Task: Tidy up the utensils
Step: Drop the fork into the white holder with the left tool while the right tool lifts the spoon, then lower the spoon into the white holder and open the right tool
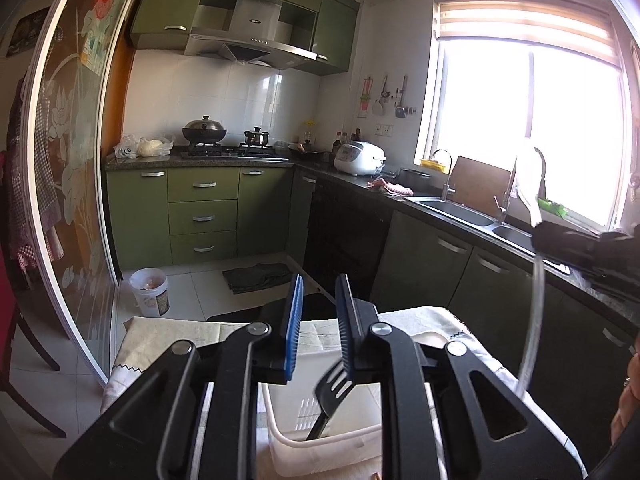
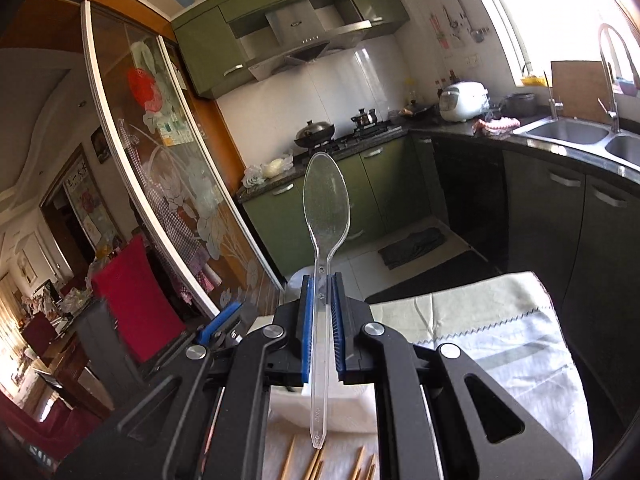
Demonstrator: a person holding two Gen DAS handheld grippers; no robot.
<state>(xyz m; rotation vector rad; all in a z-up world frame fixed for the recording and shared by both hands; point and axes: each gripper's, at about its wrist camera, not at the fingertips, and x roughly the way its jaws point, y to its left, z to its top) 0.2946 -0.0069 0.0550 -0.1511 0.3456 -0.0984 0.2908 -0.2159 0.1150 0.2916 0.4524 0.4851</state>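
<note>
The right gripper [image 2: 322, 312] had its jaws clamped on a clear plastic spoon [image 2: 325, 216], bowl up, while the left gripper [image 1: 318, 312] jaws stood apart above a black spatula [image 1: 332, 394] in a white bin [image 1: 320, 446].

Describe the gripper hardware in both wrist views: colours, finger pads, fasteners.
Both match: the left gripper and right gripper have matte black angular linkage arms with cut-out slots, round silver pivot bolts, and two flat black fingers faced with ribbed blue pads. No cables or markings show. A ring shows on a hand at the left view's edge.
</note>
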